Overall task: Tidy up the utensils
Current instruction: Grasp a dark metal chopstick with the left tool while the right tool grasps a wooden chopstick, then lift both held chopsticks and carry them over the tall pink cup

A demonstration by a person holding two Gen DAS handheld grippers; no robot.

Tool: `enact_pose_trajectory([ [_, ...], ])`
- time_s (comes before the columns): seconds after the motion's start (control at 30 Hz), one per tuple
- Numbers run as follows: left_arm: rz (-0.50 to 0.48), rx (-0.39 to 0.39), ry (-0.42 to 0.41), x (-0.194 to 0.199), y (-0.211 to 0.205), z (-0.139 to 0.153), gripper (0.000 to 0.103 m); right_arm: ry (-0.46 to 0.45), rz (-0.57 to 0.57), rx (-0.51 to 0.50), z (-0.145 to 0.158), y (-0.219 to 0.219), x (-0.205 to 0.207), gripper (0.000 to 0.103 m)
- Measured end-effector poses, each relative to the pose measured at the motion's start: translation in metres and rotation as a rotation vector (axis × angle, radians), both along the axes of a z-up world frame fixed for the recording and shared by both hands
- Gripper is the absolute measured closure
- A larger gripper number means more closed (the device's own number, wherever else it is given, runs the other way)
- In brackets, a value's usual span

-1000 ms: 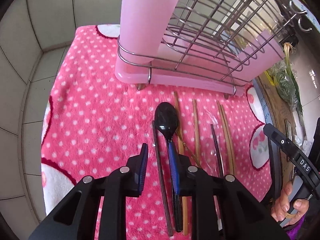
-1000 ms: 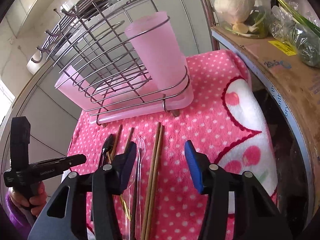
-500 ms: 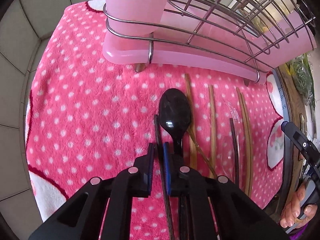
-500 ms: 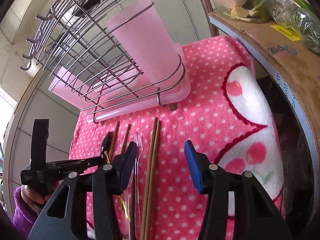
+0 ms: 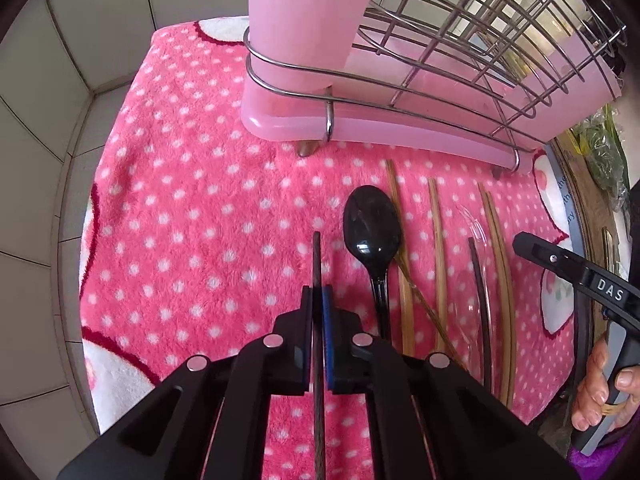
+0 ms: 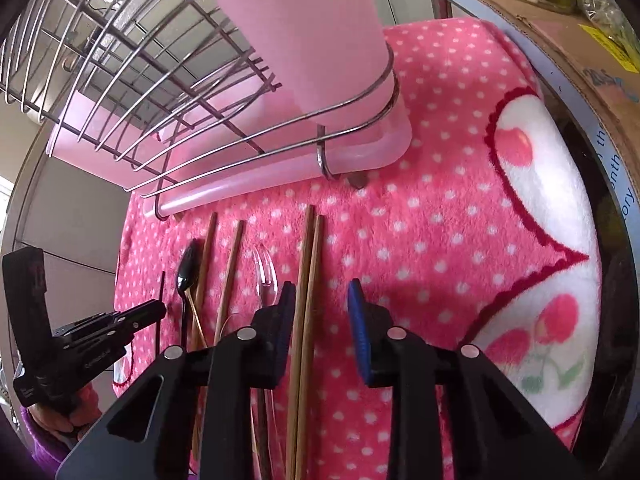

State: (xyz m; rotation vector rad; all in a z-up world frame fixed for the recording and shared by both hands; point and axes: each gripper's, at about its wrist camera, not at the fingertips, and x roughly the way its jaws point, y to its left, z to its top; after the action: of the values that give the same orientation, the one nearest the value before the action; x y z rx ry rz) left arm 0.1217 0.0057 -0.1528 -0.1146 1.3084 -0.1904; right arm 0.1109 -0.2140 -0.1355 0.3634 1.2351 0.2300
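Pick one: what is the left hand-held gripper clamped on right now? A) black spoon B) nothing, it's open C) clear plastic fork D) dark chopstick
D: in the left wrist view the left hand-held gripper is shut on the dark chopstick, which runs between its pads, while the black spoon and clear plastic fork lie on the pink towel.

The left tongs (image 5: 318, 300) are closed, their two pads pressed against a thin dark stick that runs between them, tips pointing forward and down. The right tongs (image 6: 322, 300) are spread wide, the blue pads well apart, angled downward. In the left wrist view, the right hand (image 5: 604, 392) wraps the right tool's handle, fingers curled. In the right wrist view, the left hand (image 6: 60, 420) grips its handle, though it is mostly hidden.
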Motion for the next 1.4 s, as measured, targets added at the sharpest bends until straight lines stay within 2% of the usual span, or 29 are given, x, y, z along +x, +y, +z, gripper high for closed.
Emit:
enact_pose_trajectory([
  [0.13, -0.008, -0.019, 0.017, 0.002, 0.009, -0.004, 0.099, 0.049, 0.027, -0.078, -0.008, 0.015, 0.009, 0.076],
  [0.27, -0.001, -0.05, 0.044, 0.005, 0.018, -0.012, 0.098, 0.049, 0.045, -0.161, -0.007, 0.025, 0.012, 0.076],
  [0.47, -0.015, -0.064, 0.074, 0.009, 0.02, -0.013, 0.098, 0.078, 0.08, -0.23, -0.01, 0.041, 0.02, 0.076],
  [0.53, -0.027, -0.053, 0.084, 0.012, 0.015, -0.015, 0.098, 0.065, 0.097, -0.305, -0.01, 0.053, 0.022, 0.076],
  [0.6, -0.04, -0.041, 0.095, 0.013, 0.013, -0.014, 0.098, 0.043, 0.106, -0.329, -0.01, 0.057, 0.022, 0.08],
  [0.63, -0.048, -0.038, 0.101, 0.014, 0.013, -0.014, 0.098, 0.038, 0.101, -0.319, -0.009, 0.055, 0.021, 0.085],
  [0.67, -0.055, -0.037, 0.106, 0.015, 0.01, -0.015, 0.098, 0.036, 0.088, -0.292, -0.008, 0.049, 0.02, 0.095],
  [0.7, -0.058, -0.039, 0.11, 0.017, 0.008, -0.015, 0.098, 0.039, 0.074, -0.267, -0.007, 0.041, 0.019, 0.097],
  [0.83, -0.043, -0.062, 0.108, 0.018, 0.01, -0.013, 0.099, 0.051, 0.004, -0.168, -0.008, 0.014, 0.01, 0.097],
  [0.93, -0.045, -0.043, 0.075, 0.014, 0.015, -0.007, 0.099, 0.042, -0.035, -0.126, -0.008, 0.001, 0.002, 0.097],
  [1.0, -0.045, -0.034, 0.086, 0.013, 0.018, -0.008, 0.099, 0.037, -0.04, -0.11, -0.009, -0.004, -0.001, 0.097],
  [1.27, -0.084, 0.03, 0.164, 0.026, 0.01, -0.011, 0.098, 0.04, 0.0, -0.127, -0.013, -0.005, 0.006, 0.097],
  [1.4, -0.088, 0.043, 0.161, 0.03, 0.011, -0.01, 0.098, 0.013, -0.003, -0.121, -0.015, 0.0, 0.007, 0.097],
])
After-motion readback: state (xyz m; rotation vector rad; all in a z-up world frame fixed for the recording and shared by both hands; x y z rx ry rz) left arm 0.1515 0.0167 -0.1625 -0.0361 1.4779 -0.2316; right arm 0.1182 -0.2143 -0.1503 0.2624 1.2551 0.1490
